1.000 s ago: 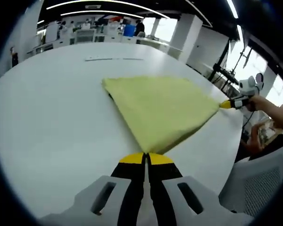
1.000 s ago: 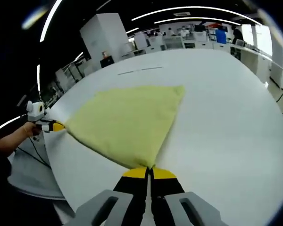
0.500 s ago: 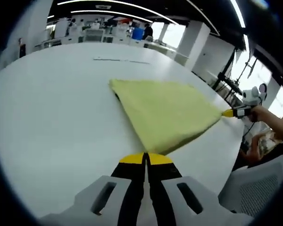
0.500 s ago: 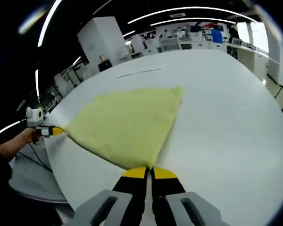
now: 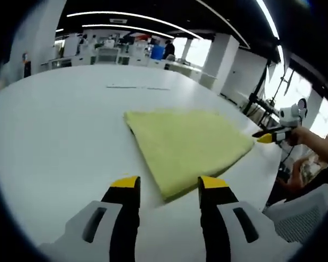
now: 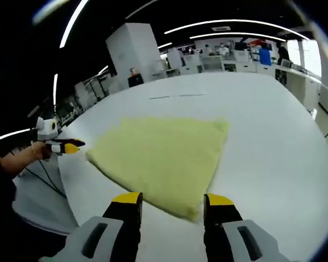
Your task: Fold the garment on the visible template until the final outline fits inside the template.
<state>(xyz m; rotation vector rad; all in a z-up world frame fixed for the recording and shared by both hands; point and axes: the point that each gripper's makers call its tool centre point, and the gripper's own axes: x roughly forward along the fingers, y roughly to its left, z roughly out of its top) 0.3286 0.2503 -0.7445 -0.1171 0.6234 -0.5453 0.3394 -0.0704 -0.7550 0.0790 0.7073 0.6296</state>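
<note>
Two released hand-held grippers (image 5: 167, 188) (image 6: 172, 202) face corners of the flat, wedge-shaped yellow garment (image 5: 186, 143).

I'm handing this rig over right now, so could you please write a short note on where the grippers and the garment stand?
Left gripper: open, jaws either side of the near corner of the yellow garment, holding nothing.
Right gripper: open at its corner, holding nothing.
Garment lies flat on the white table, folded, showing a three-cornered outline in both views.
Done: both corners let go.
Left: thin marks lie on the table beyond the cloth; I cannot tell whether the outline fits the template, so check that before folding further.
</note>
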